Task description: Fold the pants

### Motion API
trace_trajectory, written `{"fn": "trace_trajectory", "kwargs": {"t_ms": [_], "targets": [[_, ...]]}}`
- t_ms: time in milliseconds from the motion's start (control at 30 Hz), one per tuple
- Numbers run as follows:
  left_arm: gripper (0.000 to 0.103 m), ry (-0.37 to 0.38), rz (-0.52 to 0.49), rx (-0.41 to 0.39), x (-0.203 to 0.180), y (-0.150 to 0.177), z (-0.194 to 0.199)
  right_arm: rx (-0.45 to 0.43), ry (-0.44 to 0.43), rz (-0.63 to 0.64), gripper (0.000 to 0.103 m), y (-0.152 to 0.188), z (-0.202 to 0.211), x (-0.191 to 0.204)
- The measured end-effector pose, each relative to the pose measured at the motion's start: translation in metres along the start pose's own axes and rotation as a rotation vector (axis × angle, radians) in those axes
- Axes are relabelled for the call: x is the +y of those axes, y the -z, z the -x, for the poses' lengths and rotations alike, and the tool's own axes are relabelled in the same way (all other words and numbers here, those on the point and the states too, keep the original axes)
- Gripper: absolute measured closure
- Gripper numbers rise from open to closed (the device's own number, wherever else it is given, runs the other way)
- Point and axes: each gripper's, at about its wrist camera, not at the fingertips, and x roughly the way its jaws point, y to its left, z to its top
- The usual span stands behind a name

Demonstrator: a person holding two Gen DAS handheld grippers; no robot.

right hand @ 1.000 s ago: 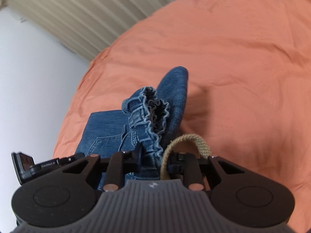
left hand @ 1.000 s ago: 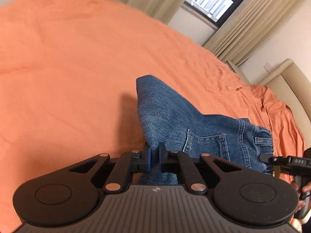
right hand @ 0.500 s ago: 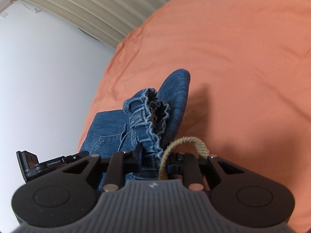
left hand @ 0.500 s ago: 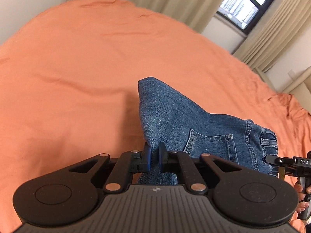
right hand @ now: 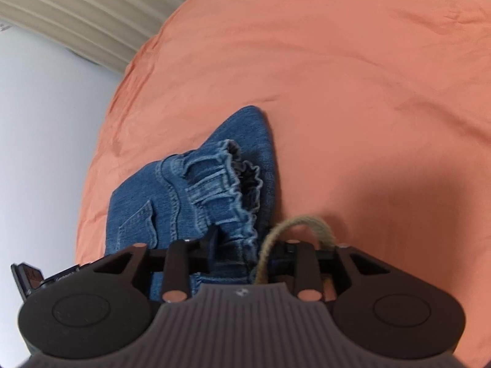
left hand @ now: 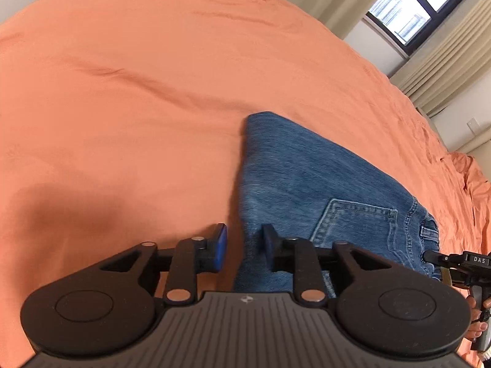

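Folded pants (left hand: 310, 184) lie on the bed (left hand: 122, 92), the waistband (right hand: 224, 190) at their right end. The left hand-held gripper (left hand: 244, 245) straddles their left edge; the right hand-held gripper (right hand: 245, 245) straddles the waistband, a cord loop (right hand: 294, 227) beside it.

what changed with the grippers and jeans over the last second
Both grippers have just been opening. The left gripper, earlier clamped on the jeans, now has its pads apart, the denim edge loose between them. The right gripper has widened around the waistband and the cord; whether it has fully let go is unclear. The jeans stay folded on the orange sheet.
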Motion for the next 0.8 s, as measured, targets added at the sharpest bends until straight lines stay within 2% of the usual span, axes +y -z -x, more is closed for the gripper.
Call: {"fn": "trace_trajectory", "kwargs": {"t_ms": [100, 167, 267, 367, 400, 433, 533, 633, 700, 733, 800], "targets": [[0.075, -0.05, 0.006, -0.002, 0.01, 0.003, 0.016, -0.016, 0.058, 0.045, 0.062, 0.004, 0.014, 0.007], [0.079, -0.095, 0.0, -0.016, 0.01, 0.004, 0.029, -0.041, 0.097, 0.083, 0.06, 0.007, 0.032, 0.012], [0.079, -0.109, -0.031, -0.059, 0.003, 0.004, 0.057, -0.095, 0.167, 0.171, 0.06, 0.013, 0.061, 0.03], [0.079, -0.193, -0.168, -0.143, -0.032, 0.006, 0.096, -0.171, 0.212, 0.298, 0.054, 0.025, 0.097, 0.058], [0.079, -0.224, -0.232, -0.174, -0.047, 0.006, 0.111, -0.202, 0.216, 0.345, 0.048, 0.031, 0.111, 0.069], [0.079, -0.25, -0.295, -0.206, -0.061, 0.007, 0.128, -0.236, 0.216, 0.395, 0.043, 0.038, 0.126, 0.082], [0.076, -0.311, -0.433, -0.307, -0.097, 0.005, 0.186, -0.318, 0.187, 0.507, 0.04, 0.061, 0.17, 0.115], [0.069, -0.368, -0.489, -0.396, -0.121, 0.004, 0.251, -0.399, 0.15, 0.578, 0.028, 0.09, 0.212, 0.144], [0.056, -0.419, -0.521, -0.434, -0.134, 0.008, 0.288, -0.444, 0.136, 0.609, 0.026, 0.113, 0.234, 0.159], [0.053, -0.446, -0.539, -0.453, -0.139, 0.014, 0.303, -0.463, 0.13, 0.618, 0.021, 0.124, 0.243, 0.166], [0.039, -0.487, -0.555, -0.47, -0.146, 0.028, 0.326, -0.499, 0.12, 0.643, 0.022, 0.148, 0.258, 0.177]]}}
